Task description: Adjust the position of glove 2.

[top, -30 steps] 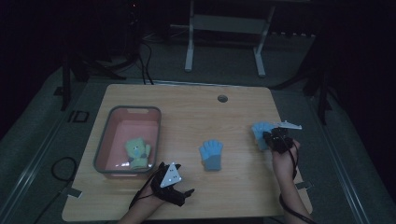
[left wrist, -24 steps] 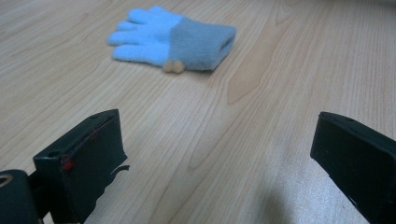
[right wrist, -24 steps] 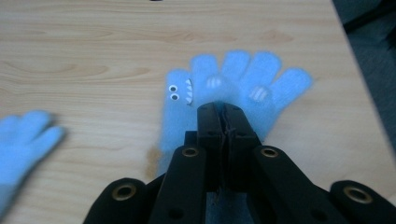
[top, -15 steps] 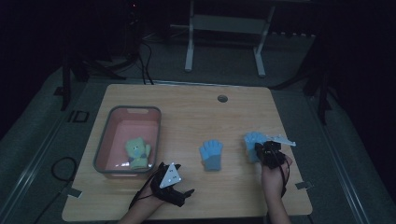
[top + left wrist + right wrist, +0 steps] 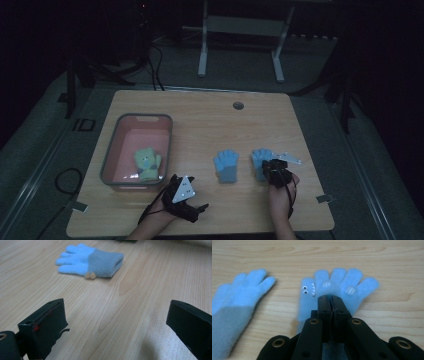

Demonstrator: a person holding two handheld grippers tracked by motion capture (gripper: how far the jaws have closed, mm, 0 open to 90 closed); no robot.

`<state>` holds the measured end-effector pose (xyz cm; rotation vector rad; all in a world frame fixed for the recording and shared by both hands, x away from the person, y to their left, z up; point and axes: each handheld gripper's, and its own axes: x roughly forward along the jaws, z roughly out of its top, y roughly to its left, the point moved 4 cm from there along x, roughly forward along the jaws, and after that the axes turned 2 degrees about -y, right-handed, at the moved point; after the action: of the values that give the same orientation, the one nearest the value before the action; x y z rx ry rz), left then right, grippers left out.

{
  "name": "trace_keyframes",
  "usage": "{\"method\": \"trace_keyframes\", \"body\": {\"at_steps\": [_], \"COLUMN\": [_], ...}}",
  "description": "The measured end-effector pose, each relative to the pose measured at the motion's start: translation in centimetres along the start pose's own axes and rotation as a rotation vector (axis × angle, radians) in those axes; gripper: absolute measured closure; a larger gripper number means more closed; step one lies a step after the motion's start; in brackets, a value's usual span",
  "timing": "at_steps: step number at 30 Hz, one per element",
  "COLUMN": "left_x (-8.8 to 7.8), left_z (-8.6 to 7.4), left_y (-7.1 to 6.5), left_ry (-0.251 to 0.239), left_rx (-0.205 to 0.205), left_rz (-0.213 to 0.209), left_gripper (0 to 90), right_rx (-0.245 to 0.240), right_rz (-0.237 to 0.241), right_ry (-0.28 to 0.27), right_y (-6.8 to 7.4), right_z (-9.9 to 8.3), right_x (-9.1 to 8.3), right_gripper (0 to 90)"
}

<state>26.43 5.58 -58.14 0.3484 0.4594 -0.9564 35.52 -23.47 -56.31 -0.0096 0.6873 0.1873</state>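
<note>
Right claw [image 5: 333, 298], clamped on the toothy glove [image 5: 337, 287], fingers toward twelve o'clock; plain glove [image 5: 235, 302] at nine; left claw [image 5: 120, 322] gaped, idle.

Dim lab: wooden table [image 5: 200, 120], cables [image 5: 150, 60]

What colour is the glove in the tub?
Pale green or yellowish glove, seen best in the high view.

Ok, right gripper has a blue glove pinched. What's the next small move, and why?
Probably carry it left and lay it against the other blue glove. The right gripper is shut on the held glove, which lies apart from its mate; the left gripper rests open.
</note>
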Motion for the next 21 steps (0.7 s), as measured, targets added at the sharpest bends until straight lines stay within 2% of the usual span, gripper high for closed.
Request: {"method": "trace_keyframes", "body": {"at_steps": [8, 11, 15, 19, 20, 21], "left_x": [0.0, 0.1, 0.1, 0.0, 0.0, -0.1], "left_z": [0.0, 0.0, 0.0, 0.1, 0.1, 0.1], "left_y": [-0.1, -0.2, -0.3, -0.3, -0.3, -0.3], "left_ry": [0.003, 0.006, 0.007, 0.004, 0.001, 0.002], "left_rx": [0.002, 0.010, 0.014, 0.014, 0.016, 0.015], "left_rz": [-0.006, -0.008, -0.009, -0.009, -0.010, -0.010], "left_gripper": [3.0, 3.0, 3.0, 3.0, 2.9, 3.0], "right_rx": [0.001, 0.008, -0.007, -0.078, -0.105, -0.133], "right_rz": [0.000, 0.017, 0.047, 0.077, 0.098, 0.093], "right_ry": [0.032, 0.027, 0.019, 0.023, 0.020, 0.016], "right_y": [0.2, 0.3, 0.0, -0.7, -0.9, -1.2], "right_z": [-1.2, -0.9, 0.0, 0.8, 1.1, 1.4], "right_x": [1.1, 0.8, 0.2, 0.1, 0.1, 0.1], "right_gripper": [83.2, 76.6, 72.8, 70.4, 69.5, 69.5]}}
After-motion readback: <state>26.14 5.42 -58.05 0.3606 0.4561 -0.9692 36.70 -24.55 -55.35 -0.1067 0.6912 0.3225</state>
